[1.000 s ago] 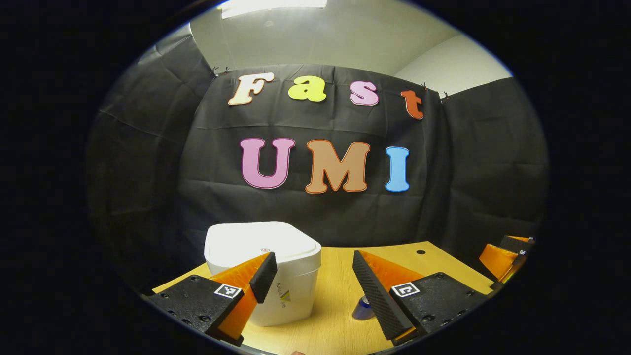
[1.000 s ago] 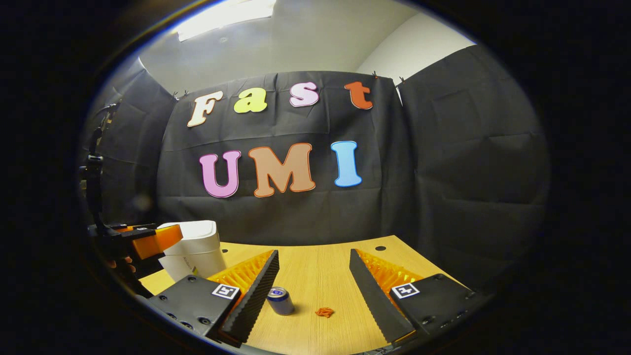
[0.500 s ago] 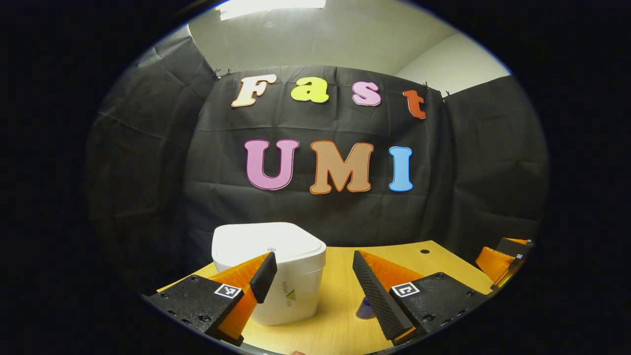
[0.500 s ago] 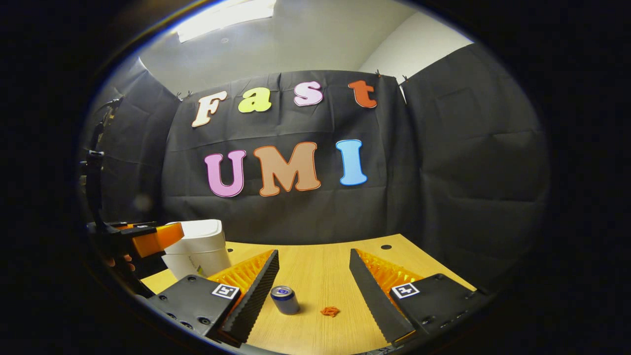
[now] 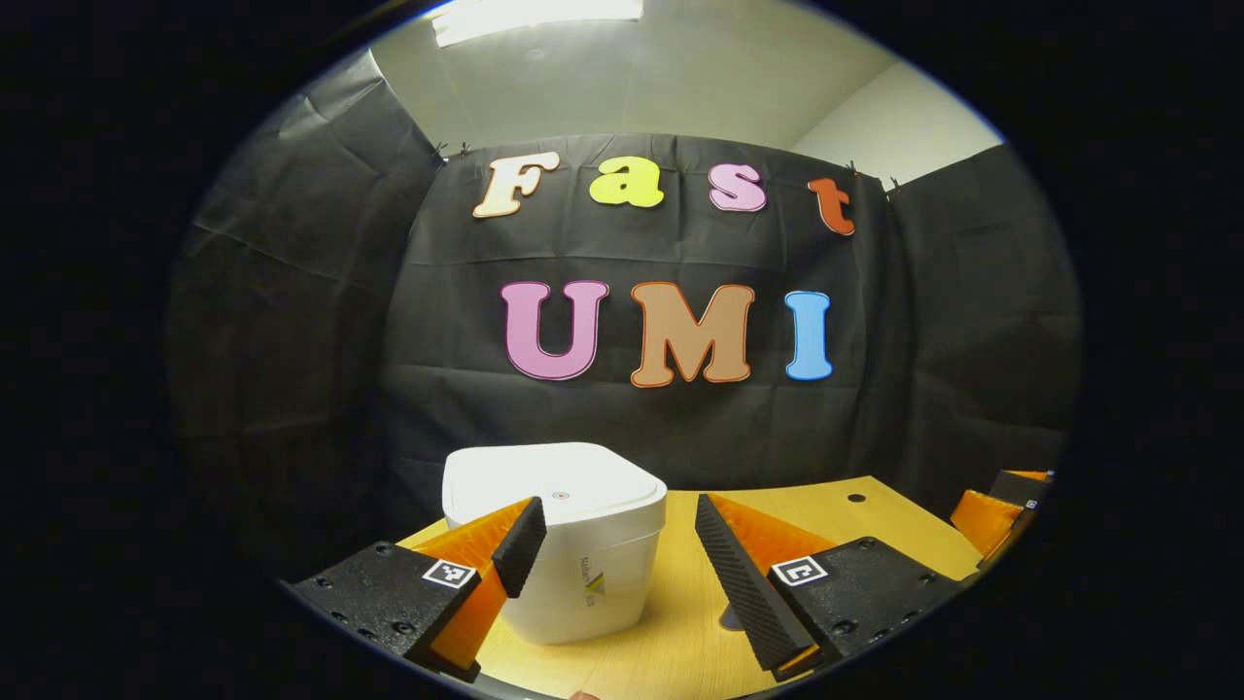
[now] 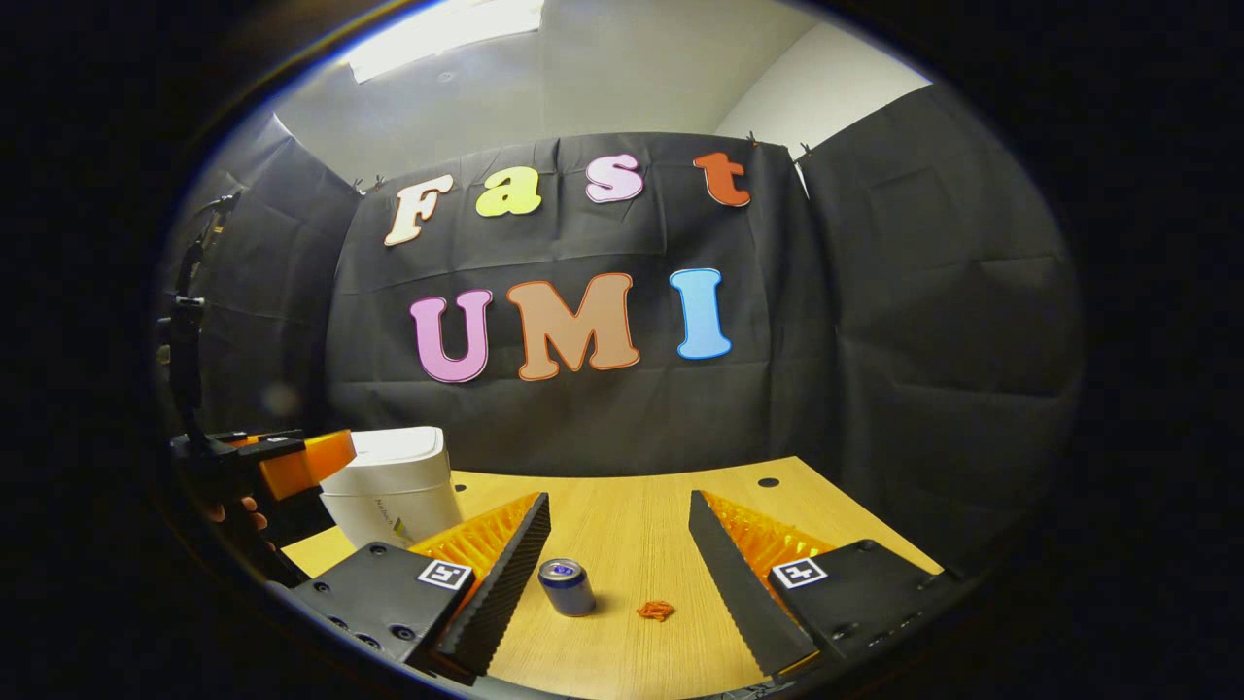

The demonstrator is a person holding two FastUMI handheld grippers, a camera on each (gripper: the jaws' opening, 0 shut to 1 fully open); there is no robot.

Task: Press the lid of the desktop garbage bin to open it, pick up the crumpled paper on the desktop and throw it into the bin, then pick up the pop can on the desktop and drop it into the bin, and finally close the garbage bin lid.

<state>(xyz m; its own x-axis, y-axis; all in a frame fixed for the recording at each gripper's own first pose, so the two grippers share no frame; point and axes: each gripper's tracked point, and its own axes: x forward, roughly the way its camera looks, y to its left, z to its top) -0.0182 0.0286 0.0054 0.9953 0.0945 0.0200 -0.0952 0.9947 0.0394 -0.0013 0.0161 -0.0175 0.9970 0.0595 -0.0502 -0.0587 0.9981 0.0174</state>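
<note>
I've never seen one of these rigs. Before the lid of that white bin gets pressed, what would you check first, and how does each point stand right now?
1. Lid of the bin shut, ready to press: ok.
2. Left gripper lined up with the bin: ok, the bin sits just ahead between its open fingers.
3. Left gripper touching the lid: cannot tell; it seems short of it.
4. Crumpled paper lying free on the table: ok.
5. Pop can upright, apart from the paper: ok.
6. Right gripper open and holding nothing: ok.
</note>
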